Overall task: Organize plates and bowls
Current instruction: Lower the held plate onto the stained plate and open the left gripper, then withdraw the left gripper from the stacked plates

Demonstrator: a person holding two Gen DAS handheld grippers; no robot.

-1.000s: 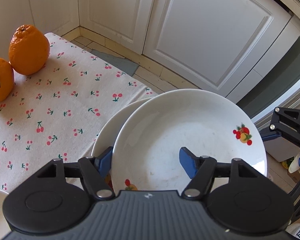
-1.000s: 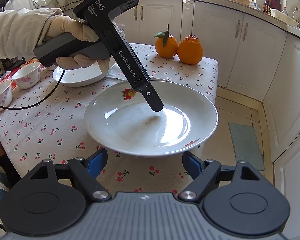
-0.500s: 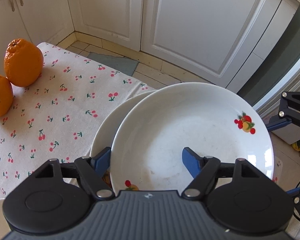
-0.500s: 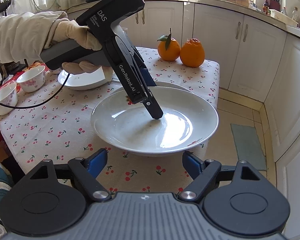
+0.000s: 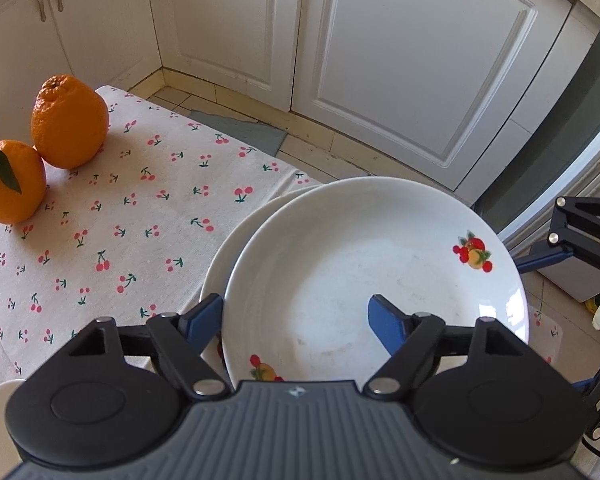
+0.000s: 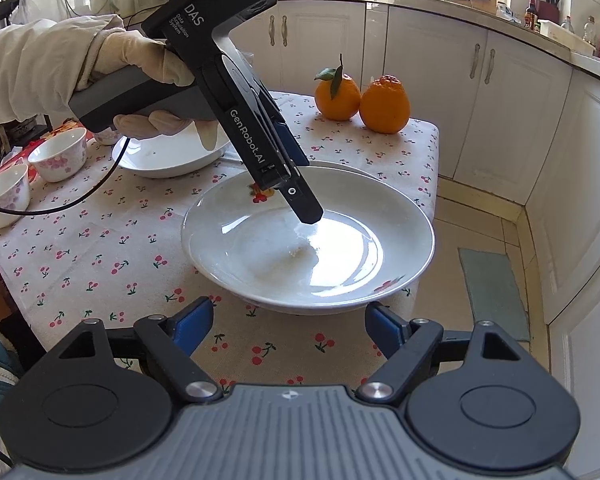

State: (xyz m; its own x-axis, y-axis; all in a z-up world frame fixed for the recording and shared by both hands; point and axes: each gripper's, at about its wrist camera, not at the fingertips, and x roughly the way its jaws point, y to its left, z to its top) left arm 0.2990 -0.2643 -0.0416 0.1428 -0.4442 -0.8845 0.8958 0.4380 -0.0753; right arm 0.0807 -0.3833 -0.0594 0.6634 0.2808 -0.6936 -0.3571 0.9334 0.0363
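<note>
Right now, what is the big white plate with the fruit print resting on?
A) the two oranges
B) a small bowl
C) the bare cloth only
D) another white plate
D: the rim of another white plate shows beneath the big white plate, to its left, on the cherry-print cloth.

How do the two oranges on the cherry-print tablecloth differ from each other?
The left orange carries a stem with green leaves; the right orange has none. The right orange has a bumpy knob on top and a rougher skin; the left orange looks rounder and smoother. Both are bright orange, stand upright side by side and touch, near the tablecloth's far edge.
</note>
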